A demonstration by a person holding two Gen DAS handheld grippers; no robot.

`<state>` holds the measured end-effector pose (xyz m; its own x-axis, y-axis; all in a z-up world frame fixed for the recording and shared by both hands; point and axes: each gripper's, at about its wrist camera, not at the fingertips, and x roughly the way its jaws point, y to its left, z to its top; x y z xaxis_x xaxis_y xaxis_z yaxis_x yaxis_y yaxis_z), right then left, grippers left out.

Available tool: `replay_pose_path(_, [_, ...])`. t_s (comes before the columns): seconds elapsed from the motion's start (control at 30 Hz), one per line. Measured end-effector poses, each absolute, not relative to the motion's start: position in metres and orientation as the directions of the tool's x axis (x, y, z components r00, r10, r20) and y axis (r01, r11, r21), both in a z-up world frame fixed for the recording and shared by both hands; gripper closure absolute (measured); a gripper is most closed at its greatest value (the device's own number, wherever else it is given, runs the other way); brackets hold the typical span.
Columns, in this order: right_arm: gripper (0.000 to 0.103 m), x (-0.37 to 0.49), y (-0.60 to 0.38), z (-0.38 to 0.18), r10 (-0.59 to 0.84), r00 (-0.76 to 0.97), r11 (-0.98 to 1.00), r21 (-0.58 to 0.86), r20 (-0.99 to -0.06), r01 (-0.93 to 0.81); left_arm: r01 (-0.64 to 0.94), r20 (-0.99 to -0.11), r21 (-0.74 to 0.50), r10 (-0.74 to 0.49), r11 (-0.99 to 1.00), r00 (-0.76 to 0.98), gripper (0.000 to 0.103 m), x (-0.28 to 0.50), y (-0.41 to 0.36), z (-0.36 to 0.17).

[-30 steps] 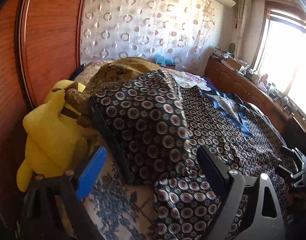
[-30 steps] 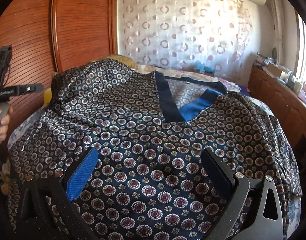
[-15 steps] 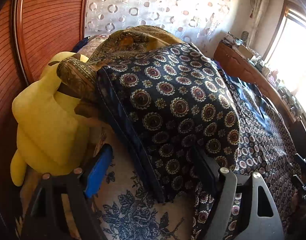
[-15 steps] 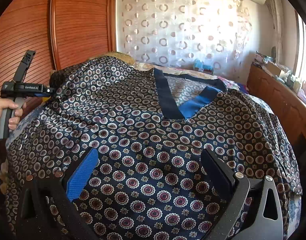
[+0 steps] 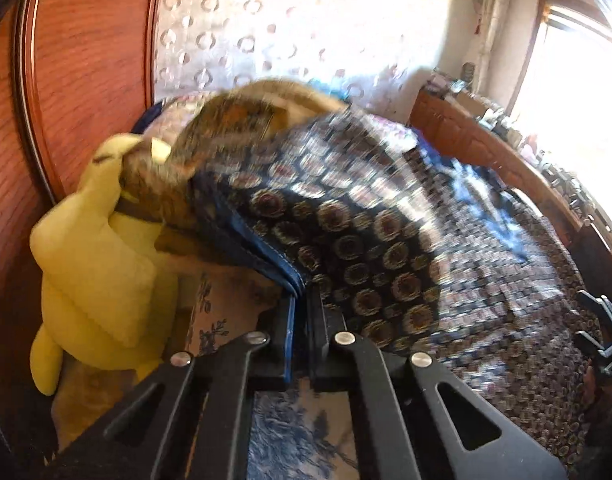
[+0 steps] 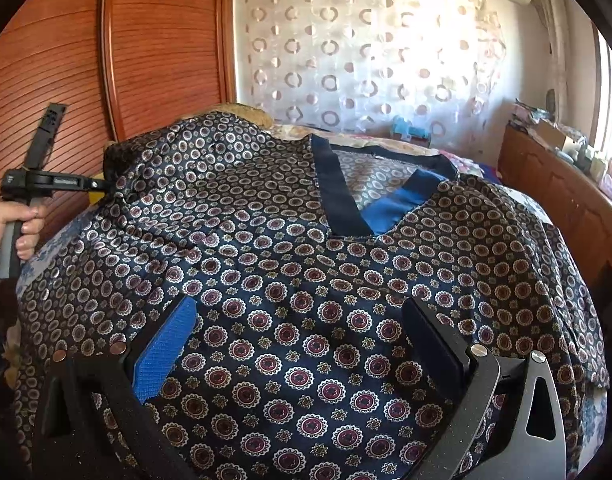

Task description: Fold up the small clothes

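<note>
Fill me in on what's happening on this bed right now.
A person is starting to fold a dark patterned top spread over the bed. The left gripper has closed on the garment's blue-trimmed sleeve edge, next to a yellow plush toy; the person's hand is on that gripper's handle. The right gripper hovers open over the body of the top, gripping nothing. No fold is made yet.

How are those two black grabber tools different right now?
The left gripper is shut on the garment's dark blue hem; the right gripper stands open, gripping nothing. The left sits at the garment's edge beside the yellow plush; the right hovers over its middle. Both have black fingers, one with a blue pad.
</note>
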<state>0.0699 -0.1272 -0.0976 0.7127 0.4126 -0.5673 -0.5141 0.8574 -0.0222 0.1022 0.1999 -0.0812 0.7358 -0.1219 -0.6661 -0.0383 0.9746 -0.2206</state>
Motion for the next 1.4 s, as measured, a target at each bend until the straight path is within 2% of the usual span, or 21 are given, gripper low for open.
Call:
replay_pose_path(0.33, [0.000,0.070,-0.127,-0.098,0.415,0.713,0.857,-0.020,-0.566,-0.515,0.144,-0.594,-0.150,-0.205,0.978,0.778,0.103,0.102,0.137,-0.015])
replay_pose_path(0.6, [0.000,0.070,-0.126,-0.099,0.412,0.710,0.856,-0.024,-0.571,-0.516,0.263,-0.634,-0.051,-0.235,0.963,0.737,0.103,0.132,0.062,0.001])
replay_pose_path(0.67, [0.000,0.069,-0.127,-0.099,0.415,0.709,0.856,-0.020,-0.570,-0.517,0.279,-0.633,-0.054,-0.249,0.959,0.733,0.100,0.128,0.058,0.002])
replay_pose_path(0.73, [0.000,0.070,-0.127,-0.099,0.417,0.707,0.855,-0.017,-0.571,-0.518,0.280,-0.638,-0.053,-0.248,0.958,0.729,0.090,0.124,0.056,0.002])
replay_pose_path(0.87, [0.000,0.071,-0.127,-0.100,0.417,0.706,0.855,-0.017,-0.573,-0.519,0.289,-0.637,-0.063,-0.261,0.955,0.725,0.083,0.108,0.060,0.008])
replay_pose_path(0.93, [0.000,0.072,-0.127,-0.100,0.416,0.706,0.855,-0.016,-0.573,-0.518,0.272,-0.629,-0.039,-0.235,0.961,0.741,0.068,0.099,0.060,0.011])
replay_pose_path(1.13, [0.000,0.072,-0.127,-0.101,0.418,0.703,0.855,-0.013,-0.575,-0.519,0.184,-0.597,0.008,-0.143,0.983,0.790,0.058,0.070,0.073,0.008])
replay_pose_path(1.4, [0.000,0.071,-0.128,-0.096,0.444,0.692,0.837,-0.012,-0.569,-0.547,0.097,-0.596,-0.071,-0.120,0.993,0.794,0.054,0.047,0.100,-0.023])
